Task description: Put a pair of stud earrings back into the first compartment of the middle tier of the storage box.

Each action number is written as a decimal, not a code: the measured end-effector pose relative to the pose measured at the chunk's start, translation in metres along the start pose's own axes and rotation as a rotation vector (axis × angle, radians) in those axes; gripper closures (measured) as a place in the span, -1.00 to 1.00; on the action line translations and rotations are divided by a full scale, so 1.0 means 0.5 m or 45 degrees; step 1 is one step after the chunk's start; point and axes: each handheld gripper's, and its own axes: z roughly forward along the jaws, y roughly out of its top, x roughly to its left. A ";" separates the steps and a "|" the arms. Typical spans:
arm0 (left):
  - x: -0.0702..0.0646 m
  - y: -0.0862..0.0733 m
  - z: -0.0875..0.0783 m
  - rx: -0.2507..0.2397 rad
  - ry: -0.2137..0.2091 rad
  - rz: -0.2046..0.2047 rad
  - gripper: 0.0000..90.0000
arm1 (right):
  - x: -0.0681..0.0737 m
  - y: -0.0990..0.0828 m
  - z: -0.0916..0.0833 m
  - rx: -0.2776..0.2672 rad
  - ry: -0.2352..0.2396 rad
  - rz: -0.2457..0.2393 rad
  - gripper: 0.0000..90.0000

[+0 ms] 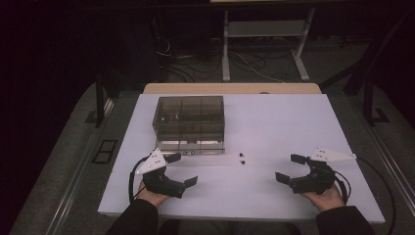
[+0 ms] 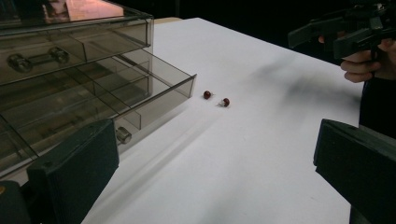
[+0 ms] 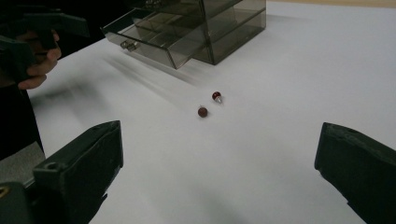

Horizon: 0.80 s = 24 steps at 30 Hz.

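- Dark room behind, with cables and a metal frame on the floor beyond the white tabletop, which carries little.
- Two small dark-red pins lie close together near the middle, apart from everything else; in the right gripper view one lies nearer and the other shows a short metal point.
- They look very light, hard and round-headed, so I judge them likely to roll or skip away if nudged. A pinch across the round head, with the jaws brought down either side, seems the safest hold; the metal tip is too thin to grip.
- A smoky clear drawer box stands at the far left, its bottom drawer pulled out toward the pins, divided into compartments.
- The left gripper rests near the box front with jaws spread wide, nothing between them.
- The right gripper sits at the near right, jaws equally wide and empty.
- Nothing stands between either gripper and the pins; only the open drawer's corner lies just beside them.
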 end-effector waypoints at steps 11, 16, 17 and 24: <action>0.004 -0.001 -0.002 0.002 0.001 -0.033 -1.00 | 0.007 -0.003 -0.007 0.012 -0.012 -0.006 -0.99; 0.006 -0.001 -0.004 0.000 0.002 -0.038 -1.00 | 0.008 -0.002 -0.005 0.025 -0.006 -0.015 -0.99; 0.006 0.000 -0.004 0.000 0.002 -0.038 -1.00 | 0.008 -0.002 -0.006 0.027 -0.007 -0.017 -0.99; 0.006 0.000 -0.004 -0.002 -0.003 -0.042 -1.00 | 0.008 -0.001 -0.007 0.036 -0.011 -0.021 -0.99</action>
